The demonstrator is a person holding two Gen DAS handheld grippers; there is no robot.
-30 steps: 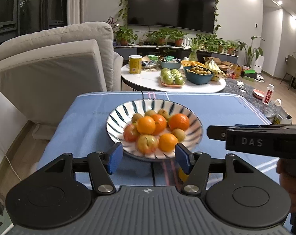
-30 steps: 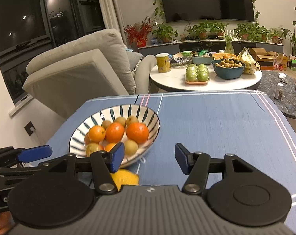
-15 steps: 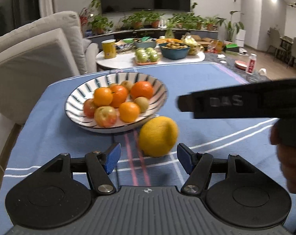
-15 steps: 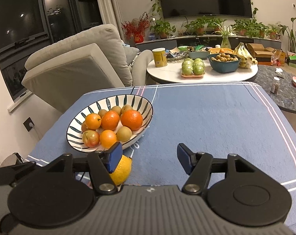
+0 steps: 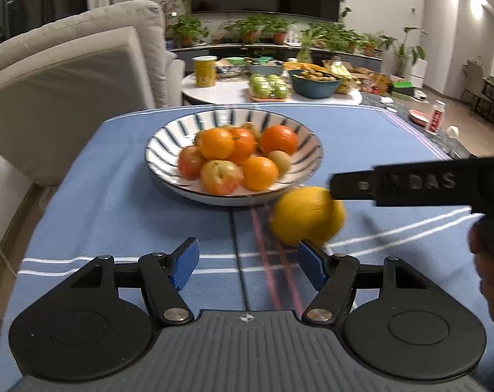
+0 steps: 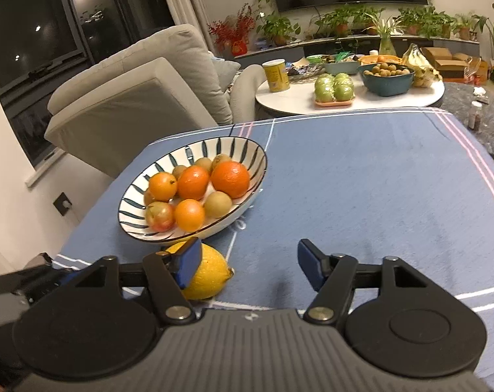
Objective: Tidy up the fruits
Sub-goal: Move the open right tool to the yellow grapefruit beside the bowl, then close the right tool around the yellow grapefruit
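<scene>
Lemon (image 5: pixel 307 215) sits on the blue tablecloth (image 5: pixel 116 215), just in front of the striped bowl (image 5: pixel 168 143) that holds the oranges (image 5: pixel 217 143) and apples (image 5: pixel 219 176). Your left gripper (image 5: pixel 245 263) has its jaws opening with nothing between them; the lemon lies just beyond its right fingertip. Your right gripper (image 6: pixel 248 263) has its jaws apart and empty, and its left finger (image 6: pixel 188 261) covers part of the lemon, contact unclear.
</scene>
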